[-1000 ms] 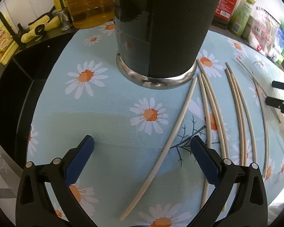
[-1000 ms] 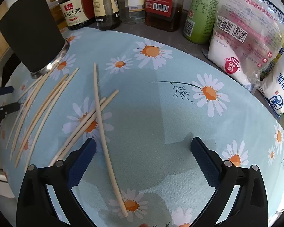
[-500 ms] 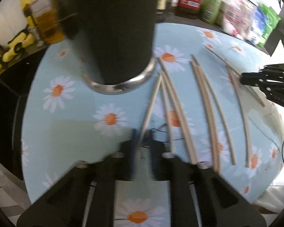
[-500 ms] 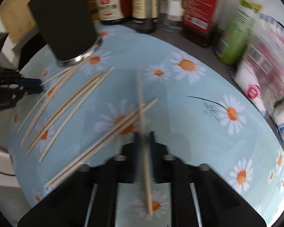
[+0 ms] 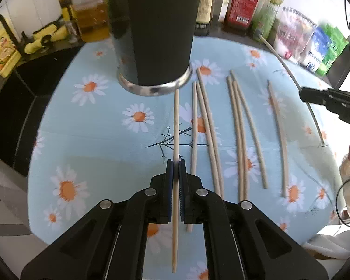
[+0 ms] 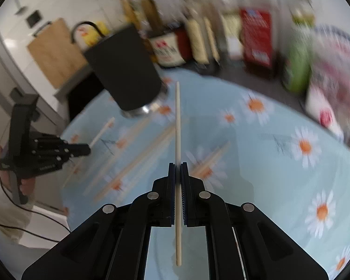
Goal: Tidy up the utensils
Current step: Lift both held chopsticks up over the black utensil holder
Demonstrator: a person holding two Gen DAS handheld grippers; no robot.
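Early in the job, by the look of it. Left gripper (image 5: 175, 170) clamped on one chopstick (image 5: 175, 126), its far tip close to the foot of the black holder (image 5: 161, 35). Right gripper (image 6: 177, 175) likewise clamped on a second chopstick (image 6: 177, 121), held clear of the cloth and aimed roughly toward the same holder (image 6: 126, 70). Neither stick inside the holder yet — nothing seen poking from its top in the right wrist view, though blur leaves that uncertain.

Still to do: plenty. Loose chopsticks (image 5: 242, 135) lying on the daisy tablecloth (image 5: 93, 140) in a rough fan to the right of the holder, about seven counted in the left wrist view, some touching in pairs, one off alone toward the right edge. Same scatter (image 6: 137, 161) smeared by motion in the right wrist view. Probably each to be lifted and dropped upright into the holder, two at a time at best.

Writing — little legible. Red label on a bottle (image 5: 241, 7) behind the cloth, white characters too blurred to read. Green packet (image 5: 331, 46) and pink-and-white bag (image 5: 294, 30) printed, text unreadable. Yellow box (image 5: 1, 49) at far left with a red picture, no words made out. Faint letters on the body of the other gripper at the right edge, not readable with confidence.
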